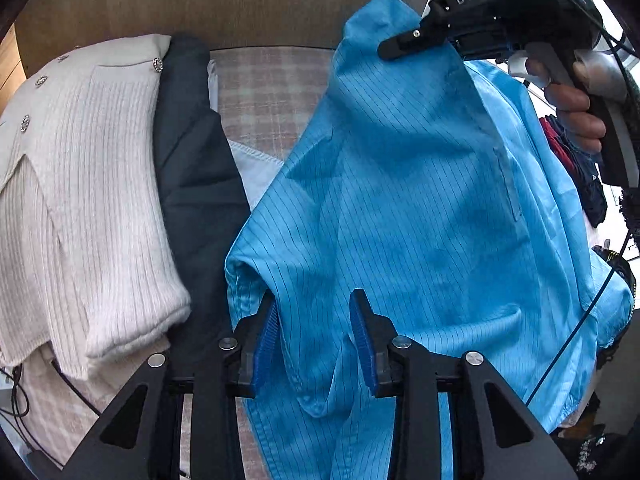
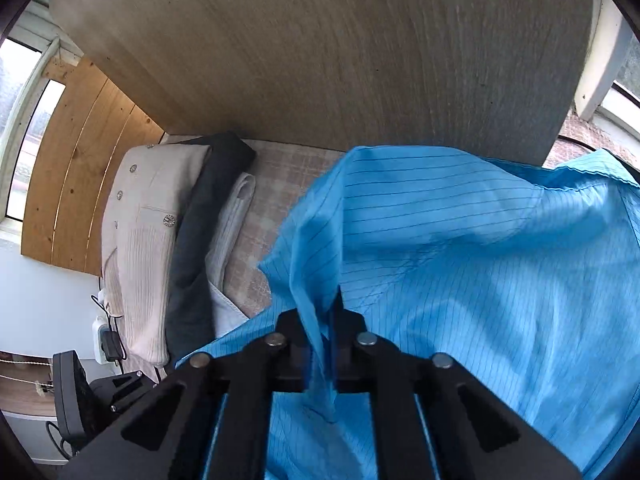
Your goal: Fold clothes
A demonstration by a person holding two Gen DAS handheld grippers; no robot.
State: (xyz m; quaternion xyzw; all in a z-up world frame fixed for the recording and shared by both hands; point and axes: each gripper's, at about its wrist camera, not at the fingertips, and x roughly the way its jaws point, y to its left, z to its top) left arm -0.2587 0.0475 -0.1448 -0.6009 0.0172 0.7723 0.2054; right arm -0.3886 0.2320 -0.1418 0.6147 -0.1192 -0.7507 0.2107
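The right gripper [image 2: 334, 344] has its fingers clenched on a gathered fold of the blue striped garment [image 1: 400, 200] and holds it lifted, while the left gripper [image 1: 314, 344] stands with fingers released around a lower hem. The garment hangs over the checked bed surface [image 1: 264, 92], beside a stack of folded clothes [image 1: 88, 184], its long axis running from the near-left hem up to the raised far-right edge. I judge it is being spread for a fold; next the left fingers should close on the hem.

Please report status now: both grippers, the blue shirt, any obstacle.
Left gripper open over blue shirt. Right gripper shut on shirt fabric, lifting it. Folded white cardigan and dark garment beside, apart.
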